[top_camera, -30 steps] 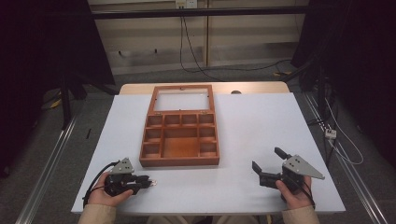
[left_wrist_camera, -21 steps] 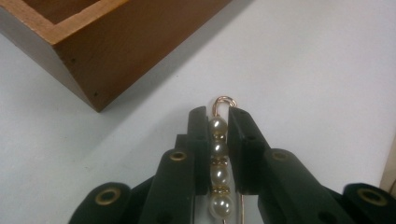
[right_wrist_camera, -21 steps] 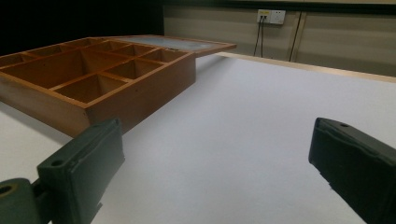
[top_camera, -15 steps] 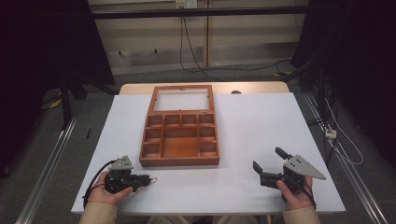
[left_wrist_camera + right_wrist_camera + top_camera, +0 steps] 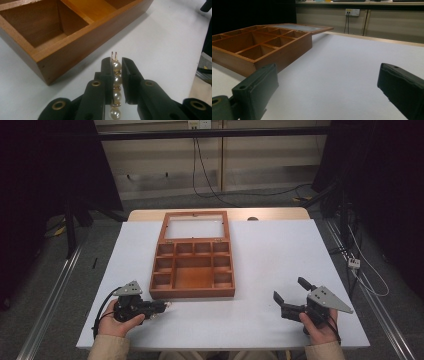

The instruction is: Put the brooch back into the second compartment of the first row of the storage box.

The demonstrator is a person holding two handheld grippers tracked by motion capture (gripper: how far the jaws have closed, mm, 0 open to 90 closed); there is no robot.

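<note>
My left gripper [image 5: 116, 65] is now squeezing one pearl pin [image 5: 116, 82] tighter beside one wooden box [image 5: 192, 262]; my right gripper's [image 5: 290, 296] fingers are staying apart.

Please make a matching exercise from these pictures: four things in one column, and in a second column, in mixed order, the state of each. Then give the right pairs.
Things:
1. left gripper
2. right gripper
3. wooden box
4. pearl hair clip

States:
A. lid folded back, compartments bare
B. fingers wide apart, nothing between them
C. pinched between two black fingers
D. shut on a piece of jewellery

Pairs: 1-D, 2-B, 3-A, 4-C
</note>
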